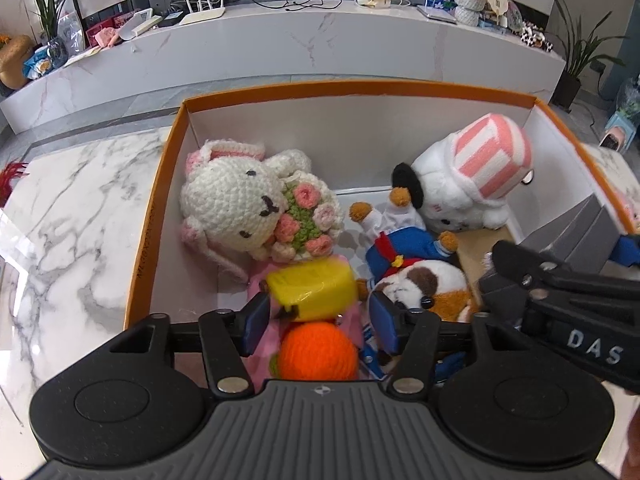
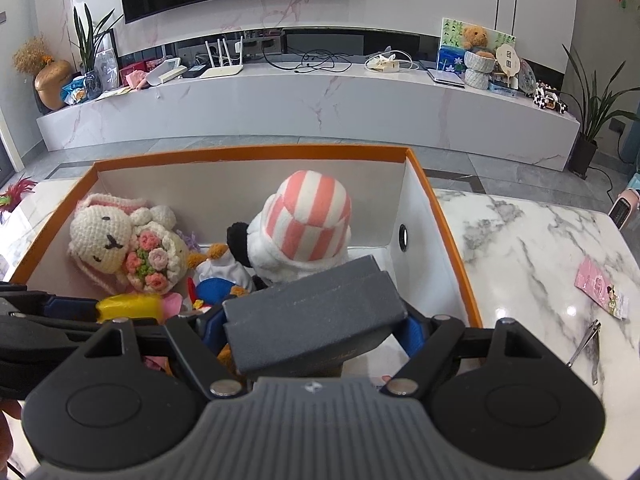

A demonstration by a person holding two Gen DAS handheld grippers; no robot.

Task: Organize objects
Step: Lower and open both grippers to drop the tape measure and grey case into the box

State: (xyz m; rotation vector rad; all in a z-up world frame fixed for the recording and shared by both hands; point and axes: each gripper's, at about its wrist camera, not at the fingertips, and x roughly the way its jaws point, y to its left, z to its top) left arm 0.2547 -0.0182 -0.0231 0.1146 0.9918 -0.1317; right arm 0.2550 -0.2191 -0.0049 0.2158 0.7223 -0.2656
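Plush toys are lying inside the orange-rimmed box [image 1: 160,208] on the marble worktop [image 1: 72,208]: a crocheted bunny [image 1: 236,204] with its knitted bouquet [image 1: 308,216] at the left, a striped-hat plush [image 1: 480,168] at the right, a calico cat plush [image 1: 428,284] between them. The left claw [image 1: 320,316] is hovering over the box with its fingers apart around a yellow block [image 1: 312,288], not visibly pressing it. The right claw [image 2: 316,328] is gripping a grey box [image 2: 316,316] over the box's right end.
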